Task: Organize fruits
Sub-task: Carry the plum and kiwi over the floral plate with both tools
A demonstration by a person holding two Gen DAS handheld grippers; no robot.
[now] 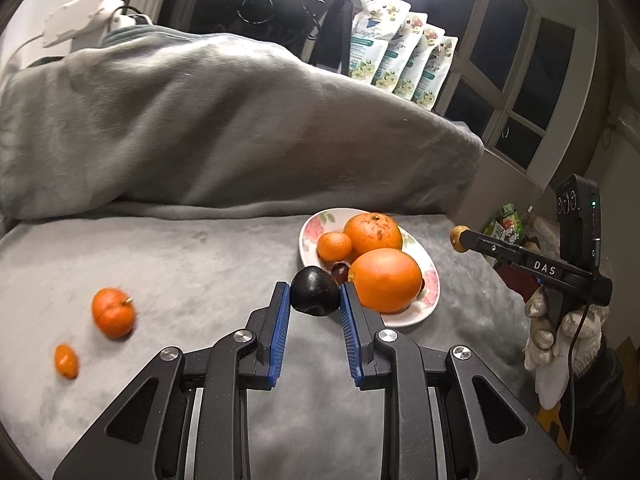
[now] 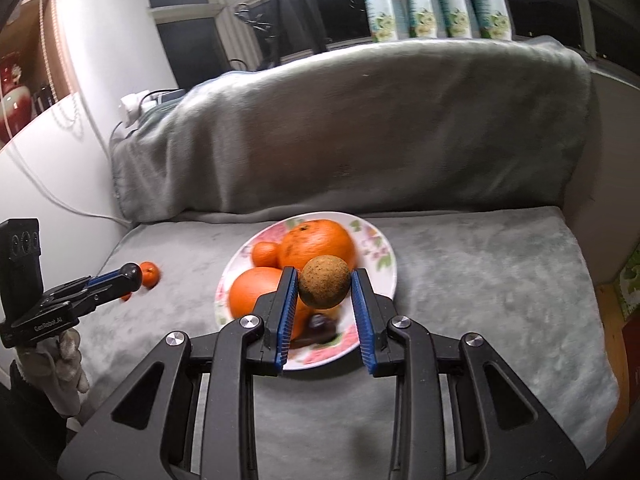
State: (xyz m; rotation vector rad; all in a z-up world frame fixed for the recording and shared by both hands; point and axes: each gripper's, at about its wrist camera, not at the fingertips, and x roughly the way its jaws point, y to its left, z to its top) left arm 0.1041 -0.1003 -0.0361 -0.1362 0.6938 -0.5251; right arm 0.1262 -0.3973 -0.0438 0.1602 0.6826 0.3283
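Note:
A floral plate [image 1: 430,280] on the grey blanket holds two big oranges [image 1: 385,280], a small tangerine [image 1: 334,246] and a dark red fruit [image 1: 340,272]. My left gripper [image 1: 314,294] is shut on a dark plum [image 1: 314,291], just left of the plate. My right gripper [image 2: 325,284] is shut on a brown round fruit [image 2: 324,282], held above the plate [image 2: 376,248]. In the left wrist view the right gripper [image 1: 460,239] is right of the plate. A tangerine [image 1: 113,312] and a kumquat [image 1: 66,361] lie on the blanket at left.
The grey blanket [image 1: 180,264] covers the seat and a bulky backrest [image 1: 224,128]. Refill pouches [image 1: 404,56] and a tripod [image 1: 332,16] stand on the window sill behind. A white power strip [image 2: 132,106] lies at the back left.

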